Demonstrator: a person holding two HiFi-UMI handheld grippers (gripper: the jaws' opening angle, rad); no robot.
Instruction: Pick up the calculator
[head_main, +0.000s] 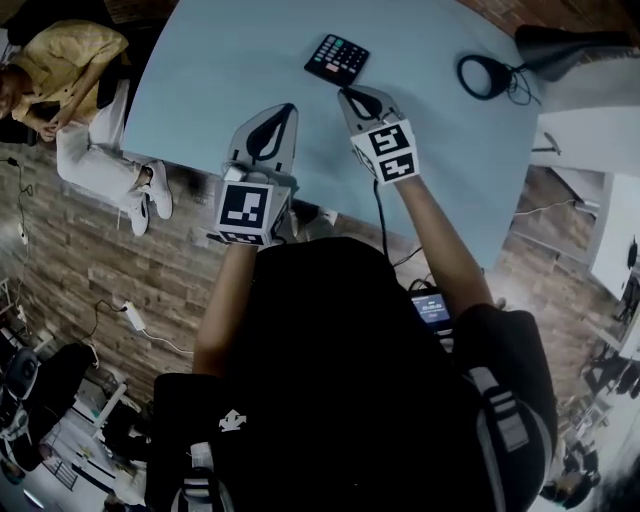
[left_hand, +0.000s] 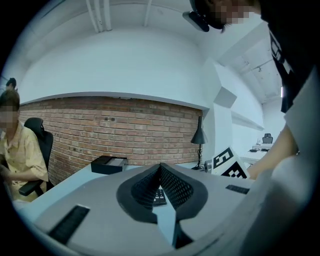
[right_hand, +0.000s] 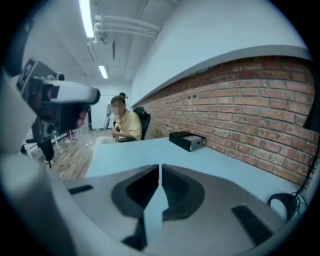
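Observation:
The black calculator (head_main: 337, 58) lies flat on the light blue table (head_main: 220, 60), toward its far side. My right gripper (head_main: 345, 95) is shut with nothing in it, its tips just short of the calculator's near edge. My left gripper (head_main: 290, 107) is also shut and empty, a little nearer and to the left of the calculator. In the left gripper view a strip of the calculator (left_hand: 159, 196) shows through the gap below the meeting fingertips. The calculator does not show in the right gripper view, where the right gripper (right_hand: 160, 166) points across the table.
A black ring with a cable (head_main: 485, 76) lies at the table's right. A black box (left_hand: 108, 164) and a desk lamp (left_hand: 199, 137) stand near the brick wall. A person in a yellow shirt (head_main: 70, 60) sits at the table's left.

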